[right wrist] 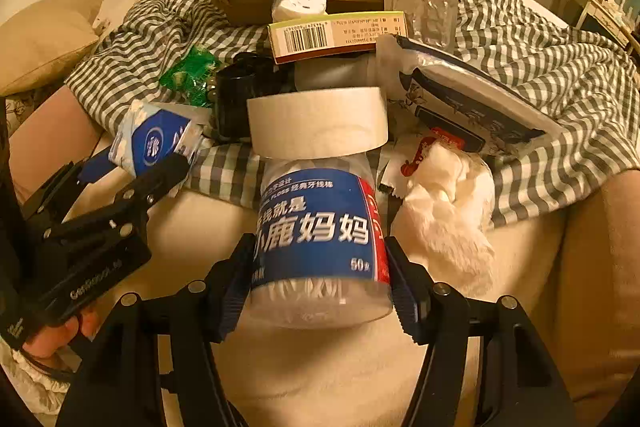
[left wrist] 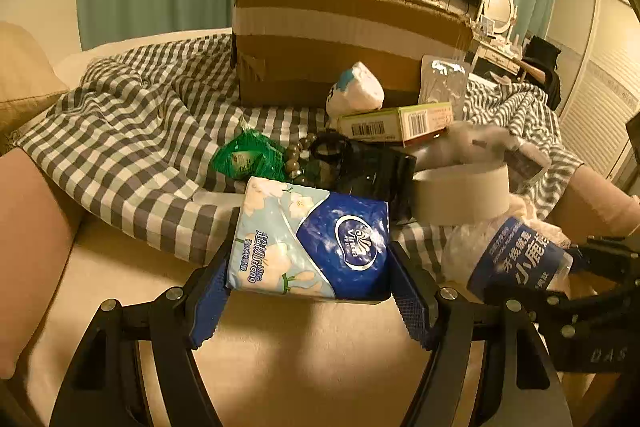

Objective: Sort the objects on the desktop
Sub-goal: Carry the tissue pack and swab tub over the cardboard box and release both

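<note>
Clamping both claws for the sort: left claw (left wrist: pixel 308 287) pinched on one tissue pack (left wrist: pixel 308 247), right claw (right wrist: pixel 320 279) squeezed on one floss-pick jar (right wrist: pixel 320 227), both lifted off the bed for carrying. Ahead of claws: one tape roll (right wrist: pixel 318 125), one cardboard box (left wrist: pixel 340 43), probably the drop spot.

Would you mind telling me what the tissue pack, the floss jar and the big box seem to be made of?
Tissue pack: glossy printed plastic film, crinkled with highlights. Floss jar: clear, probably rigid plastic with a blue label; white picks show through. Big box: matte brown corrugated cardboard, its top edge ragged.
</note>
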Demonstrator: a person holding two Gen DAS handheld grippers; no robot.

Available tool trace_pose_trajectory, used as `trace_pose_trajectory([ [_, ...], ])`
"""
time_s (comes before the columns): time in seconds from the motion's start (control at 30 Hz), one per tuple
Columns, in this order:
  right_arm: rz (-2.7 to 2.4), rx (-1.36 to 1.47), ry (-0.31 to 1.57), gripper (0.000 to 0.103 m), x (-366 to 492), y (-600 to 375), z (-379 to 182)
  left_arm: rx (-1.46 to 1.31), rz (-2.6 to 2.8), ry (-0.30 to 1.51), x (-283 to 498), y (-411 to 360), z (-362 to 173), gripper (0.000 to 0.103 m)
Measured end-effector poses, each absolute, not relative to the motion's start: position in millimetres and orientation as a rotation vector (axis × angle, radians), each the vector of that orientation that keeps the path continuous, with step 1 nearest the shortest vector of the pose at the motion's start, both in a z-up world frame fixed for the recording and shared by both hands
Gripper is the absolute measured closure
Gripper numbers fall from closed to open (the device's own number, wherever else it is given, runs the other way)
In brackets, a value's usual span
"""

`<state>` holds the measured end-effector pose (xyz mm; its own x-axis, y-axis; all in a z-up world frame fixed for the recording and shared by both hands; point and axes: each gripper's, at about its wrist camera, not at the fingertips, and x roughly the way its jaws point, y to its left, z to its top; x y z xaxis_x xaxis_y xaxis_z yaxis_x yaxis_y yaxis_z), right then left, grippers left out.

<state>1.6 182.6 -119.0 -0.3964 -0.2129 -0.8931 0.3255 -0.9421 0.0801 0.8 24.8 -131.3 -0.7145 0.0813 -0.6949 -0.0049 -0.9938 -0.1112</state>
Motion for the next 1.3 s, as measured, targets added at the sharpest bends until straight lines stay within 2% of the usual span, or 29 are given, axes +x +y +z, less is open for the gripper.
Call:
trace_pose_trajectory([
  [0.57, -2.447, 1.331, 0.041, 0.042, 31.0, 199.5, -57.7, -0.971, 2.902, -0.21, 12.4, 23.2, -86.1, 0.028],
  [1.3, -2.459, 1.095, 0.047, 0.042, -21.2, 187.6, 16.7, -0.806, 2.968, -0.131, -40.0, 9.6, -18.6, 0.028],
])
